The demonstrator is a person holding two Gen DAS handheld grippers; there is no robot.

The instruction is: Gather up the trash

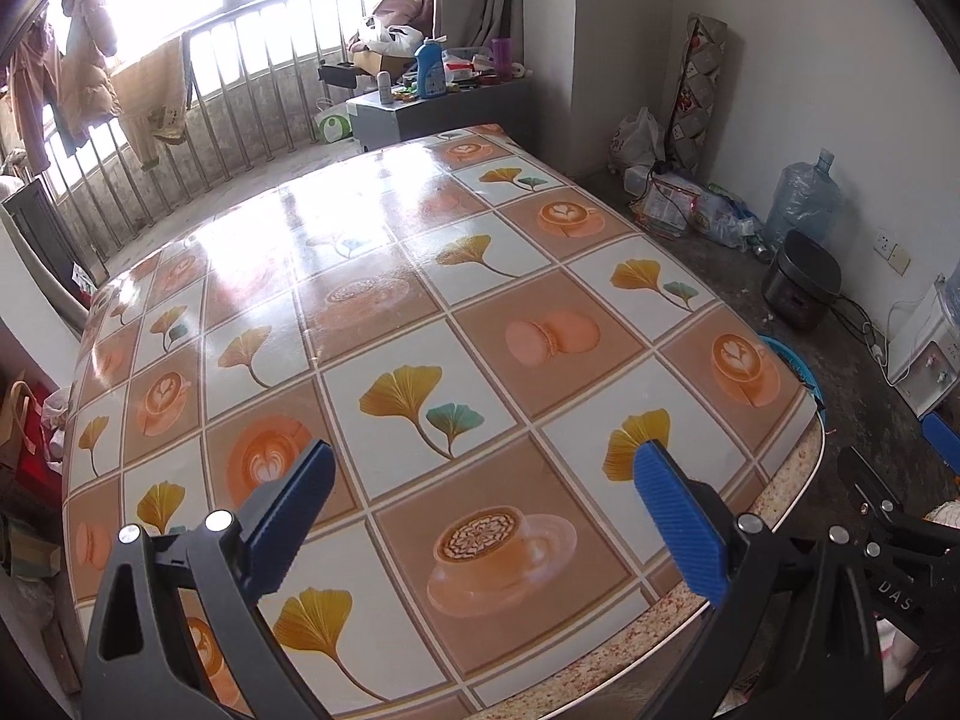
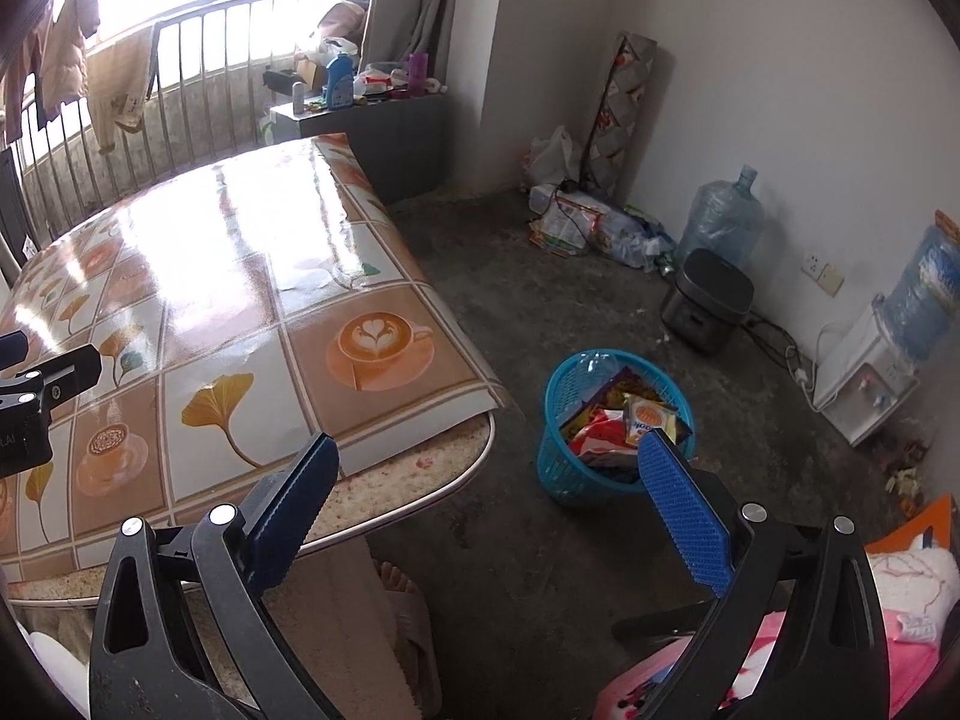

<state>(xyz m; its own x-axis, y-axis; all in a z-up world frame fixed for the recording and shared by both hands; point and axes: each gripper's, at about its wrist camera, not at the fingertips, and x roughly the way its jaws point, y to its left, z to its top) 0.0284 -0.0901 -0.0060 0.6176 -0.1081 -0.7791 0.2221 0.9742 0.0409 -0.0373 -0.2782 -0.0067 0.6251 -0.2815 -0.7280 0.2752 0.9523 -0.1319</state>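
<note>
My left gripper hangs open over the near part of the table, whose glossy cloth shows coffee cups and ginkgo leaves; nothing lies between its blue pads. My right gripper is open too, held past the table's right corner above the floor. Just beyond its right finger stands a blue plastic basket on the floor, holding several snack wrappers. A sliver of the basket's rim peeks out behind the table edge in the left wrist view. The left gripper's body shows at the right wrist view's left edge.
A dark rice cooker, a big water bottle, a water dispenser and a litter pile line the right wall. A person's foot in a slipper is under the table. A cluttered grey cabinet stands beyond the table.
</note>
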